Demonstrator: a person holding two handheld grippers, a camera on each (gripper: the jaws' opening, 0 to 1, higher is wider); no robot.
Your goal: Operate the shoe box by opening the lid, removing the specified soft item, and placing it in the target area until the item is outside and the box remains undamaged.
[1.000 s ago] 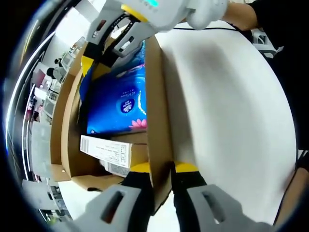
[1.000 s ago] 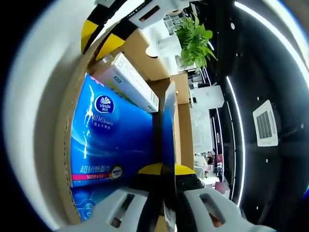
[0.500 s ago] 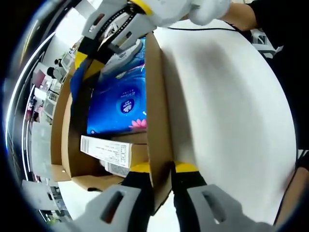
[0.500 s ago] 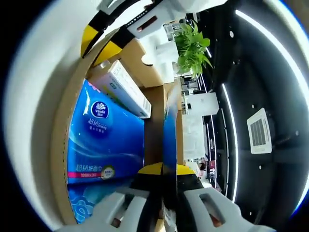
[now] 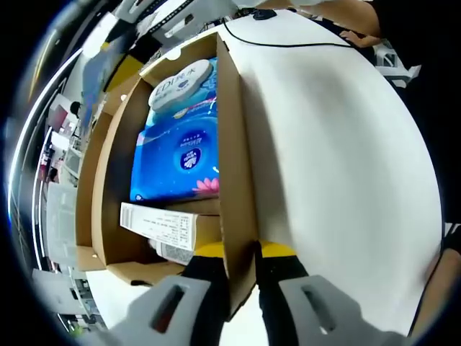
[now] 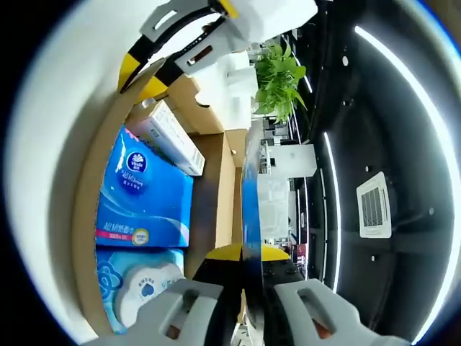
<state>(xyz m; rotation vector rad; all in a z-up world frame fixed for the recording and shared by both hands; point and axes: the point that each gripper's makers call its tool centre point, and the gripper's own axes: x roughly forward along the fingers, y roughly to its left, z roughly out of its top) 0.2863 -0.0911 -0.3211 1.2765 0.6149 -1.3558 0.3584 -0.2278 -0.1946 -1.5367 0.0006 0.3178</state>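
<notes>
The open cardboard shoe box (image 5: 234, 144) lies on a white table (image 5: 338, 158). My left gripper (image 5: 241, 252) is shut on its long side wall. Inside lie a blue tissue pack (image 5: 176, 155), a blue pack with a round white label (image 5: 180, 76) and a white labelled carton (image 5: 158, 225). My right gripper (image 6: 250, 252) is shut on a thin blue soft item (image 6: 250, 202), seen edge-on and held above the box. That item (image 5: 97, 68) also shows past the box's far corner. The blue tissue pack (image 6: 144, 194), the round-label pack (image 6: 140, 285) and the left gripper (image 6: 144, 76) on the wall appear below.
A black cable (image 5: 288, 43) runs across the table beyond the box, near a person's arm (image 5: 353, 18). A potted plant (image 6: 277, 72) and shelving stand in the room behind. The table stretches bare beside the box wall.
My right gripper has lifted the thin blue item up and away from the box, uncovering the round-label pack. The left gripper has kept its hold on the wall.
</notes>
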